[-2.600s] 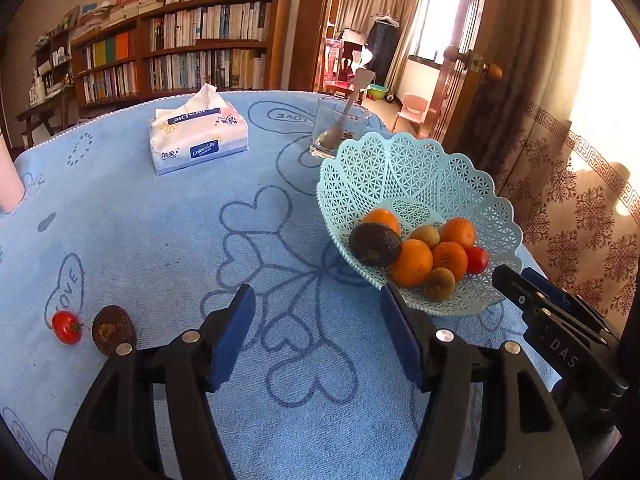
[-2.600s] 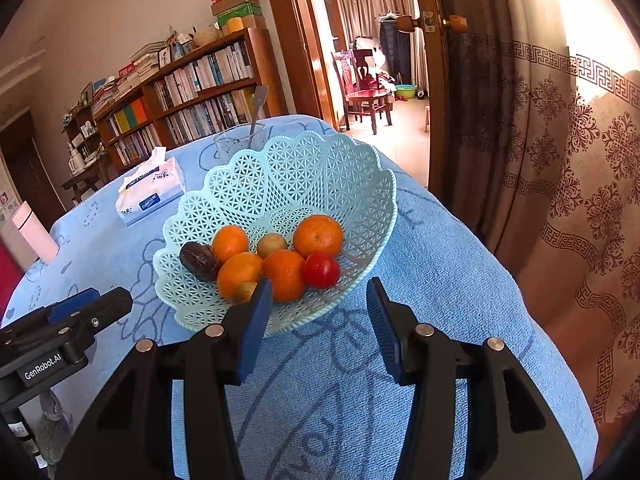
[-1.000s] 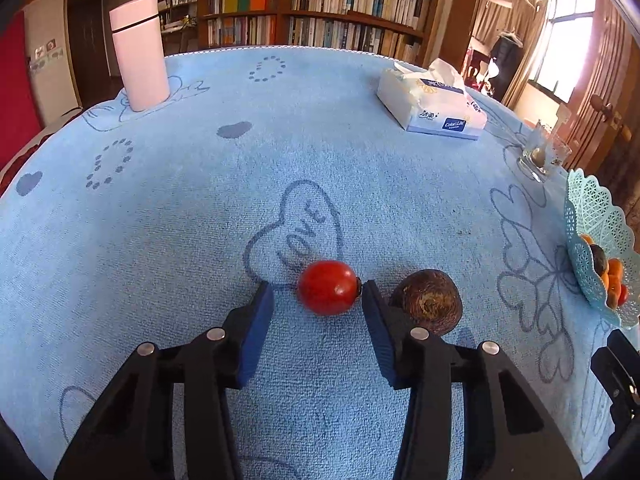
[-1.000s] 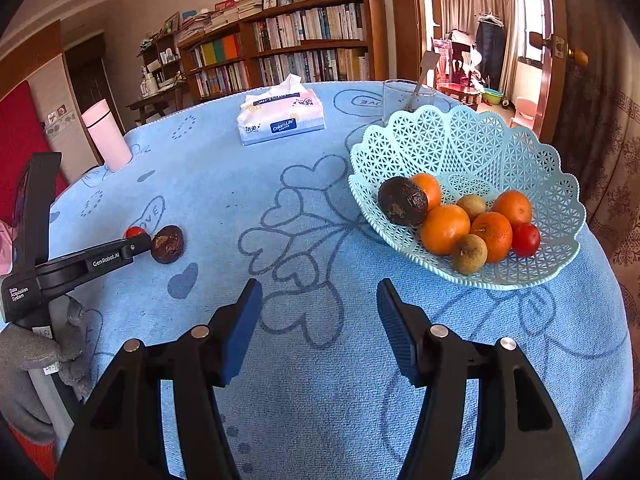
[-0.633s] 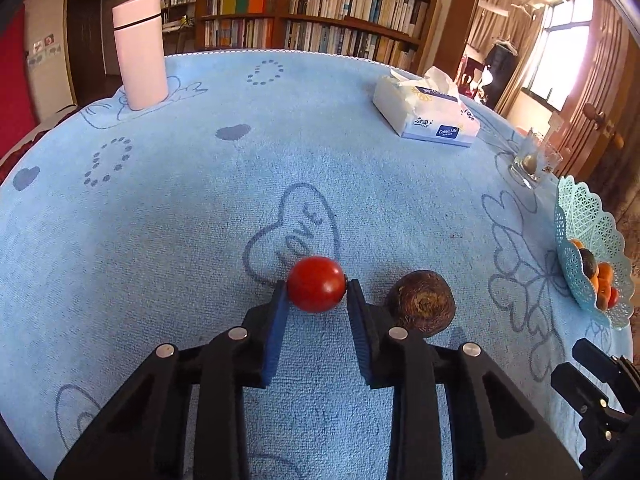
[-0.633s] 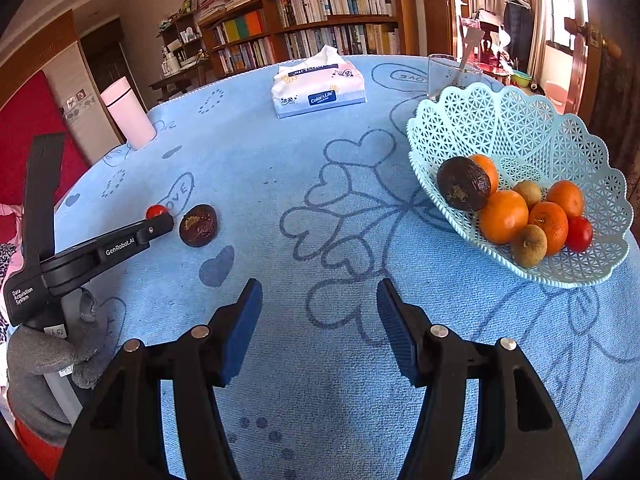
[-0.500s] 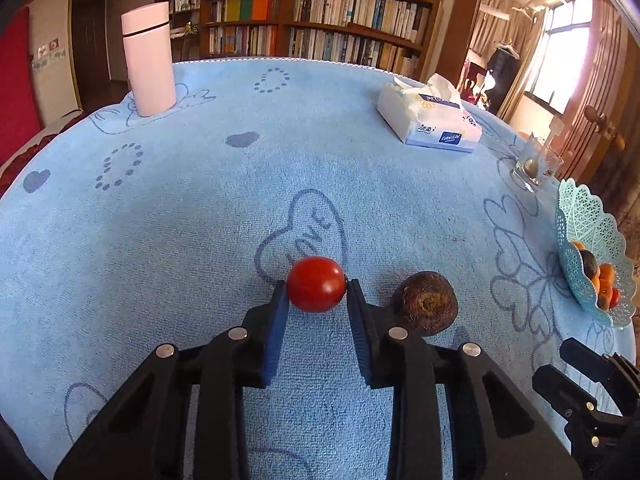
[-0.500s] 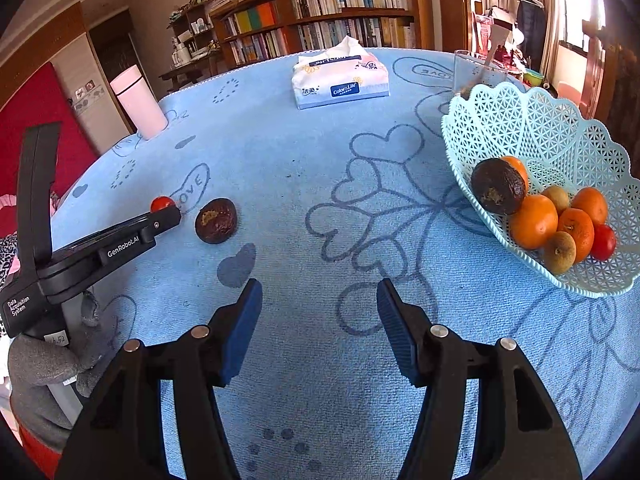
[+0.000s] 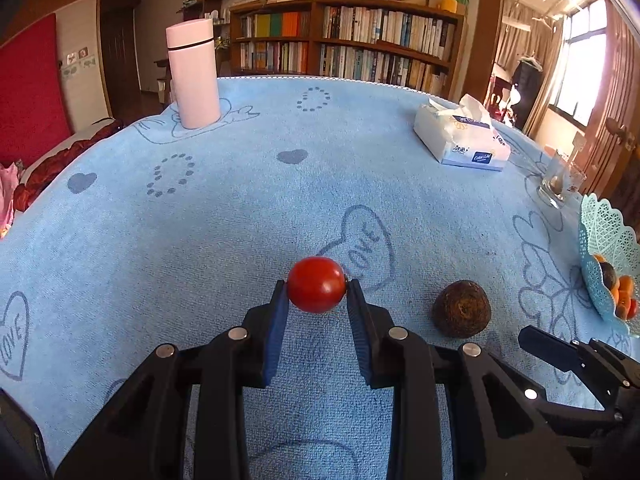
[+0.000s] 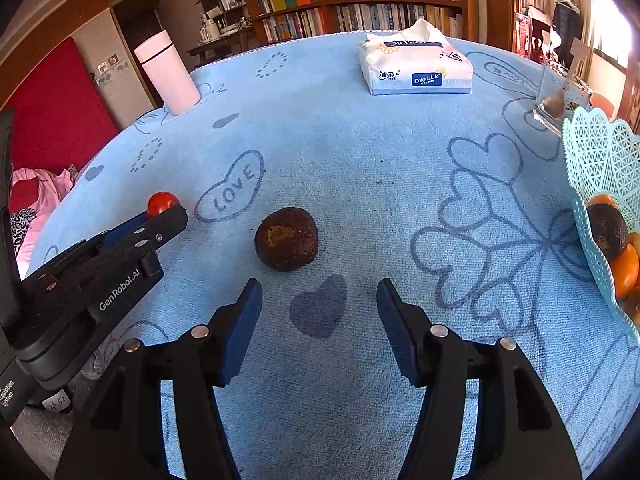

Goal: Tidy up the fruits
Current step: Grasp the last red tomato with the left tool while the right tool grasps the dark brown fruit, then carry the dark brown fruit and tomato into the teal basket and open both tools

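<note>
Two fruits remained outside the basket (image 9: 600, 236) at this moment: a small red tomato (image 9: 317, 284) and a dark brown, rough-skinned fruit (image 10: 286, 238). The left gripper (image 9: 316, 292) was clamped on the tomato, its blue pads pressing the fruit from both sides just above the blue cloth of the bench (image 9: 240, 208). In the left wrist view the dark fruit lay on the cloth at about three o'clock from the tomato, near it but apart, and the pale green basket, already holding oranges and other fruit, sat well away at the three o'clock edge. The right gripper (image 10: 319, 316) stood with its jaws apart and nothing between them, aimed down at the cloth with the dark fruit just beyond its tips, toward eleven o'clock in its own view. A pink flask (image 9: 194, 76), a tissue pack (image 10: 416, 64) and a glass (image 9: 560, 180) stood farther back, clear of the work. The step in hand looked like the pickup of the last loose fruits. Next, the left hand would likely need to carry the tomato across toward the basket at three o'clock and release it gently among the oranges, while the right would need to move slightly forward and left to straddle the dark fruit before closing.
</note>
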